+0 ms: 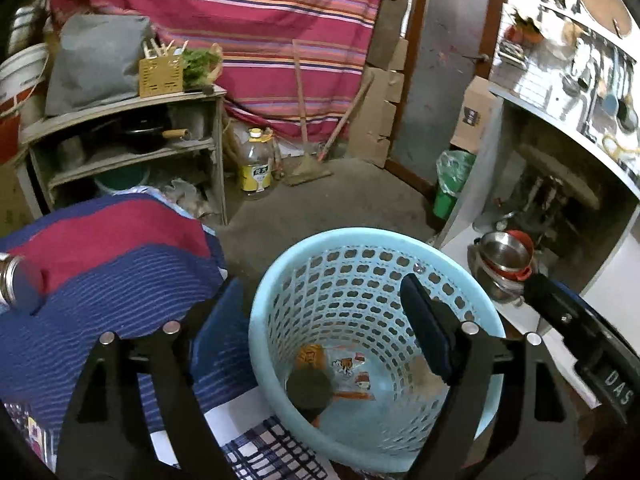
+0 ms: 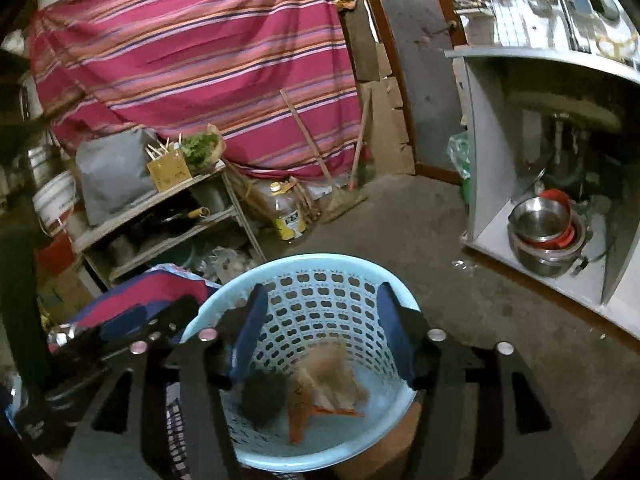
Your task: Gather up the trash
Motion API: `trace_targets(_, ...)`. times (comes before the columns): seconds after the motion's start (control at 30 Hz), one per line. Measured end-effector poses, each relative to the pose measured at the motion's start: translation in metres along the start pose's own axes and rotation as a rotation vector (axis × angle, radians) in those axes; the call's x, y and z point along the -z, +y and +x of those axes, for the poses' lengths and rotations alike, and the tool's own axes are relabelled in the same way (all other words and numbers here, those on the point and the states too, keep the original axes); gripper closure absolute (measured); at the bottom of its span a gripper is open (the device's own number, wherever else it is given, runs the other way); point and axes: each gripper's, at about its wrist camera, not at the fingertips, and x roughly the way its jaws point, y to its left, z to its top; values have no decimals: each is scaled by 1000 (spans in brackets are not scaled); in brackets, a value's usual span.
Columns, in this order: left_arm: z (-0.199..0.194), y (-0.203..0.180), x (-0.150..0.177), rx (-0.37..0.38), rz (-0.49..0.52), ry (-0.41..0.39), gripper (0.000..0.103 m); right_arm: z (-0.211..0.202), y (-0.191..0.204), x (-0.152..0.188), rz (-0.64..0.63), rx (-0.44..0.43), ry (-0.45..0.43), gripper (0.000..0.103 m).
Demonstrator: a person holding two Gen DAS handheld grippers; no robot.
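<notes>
A light blue perforated basket (image 1: 360, 237) (image 2: 320, 261) stands on the floor below both grippers. At its bottom lie a dark round piece (image 1: 310, 390) (image 2: 264, 397), an orange printed wrapper (image 1: 348, 368) (image 2: 320, 416) and a tan crumpled scrap (image 1: 426, 376) (image 2: 334, 372), which is blurred in the right wrist view. My left gripper (image 1: 320, 328) is open over the basket's left rim, with nothing between its pads. My right gripper (image 2: 324, 328) is open above the basket's mouth, its blue pads (image 2: 394, 332) clear of the scrap. Each gripper shows in the other's view: the right one (image 1: 580, 320), the left one (image 2: 120, 336).
A blue and red striped cloth (image 1: 100, 272) with a steel cup (image 1: 16, 284) lies to the left. Behind are a shelf (image 1: 128, 148) with a pan, an oil bottle (image 1: 256, 164), a broom (image 1: 308, 164) and a green bin (image 1: 450, 184). A cabinet with steel bowls (image 2: 540, 232) stands at right.
</notes>
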Motion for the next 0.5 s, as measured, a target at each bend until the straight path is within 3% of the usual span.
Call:
trace_targets(0.23, -43, 22, -4, -44, -8, -42, 24, -18, 10, -6, -25, -7, -44, 46)
trace_targets(0.37, -107, 72, 5, -163, -2, -74, 24, -30, 39, -8, -74, -43, -51, 46)
trace_targets(0.5, -186, 140, 22, -294, -34, -110, 24, -48, 113, 3, -204, -168, -44, 45)
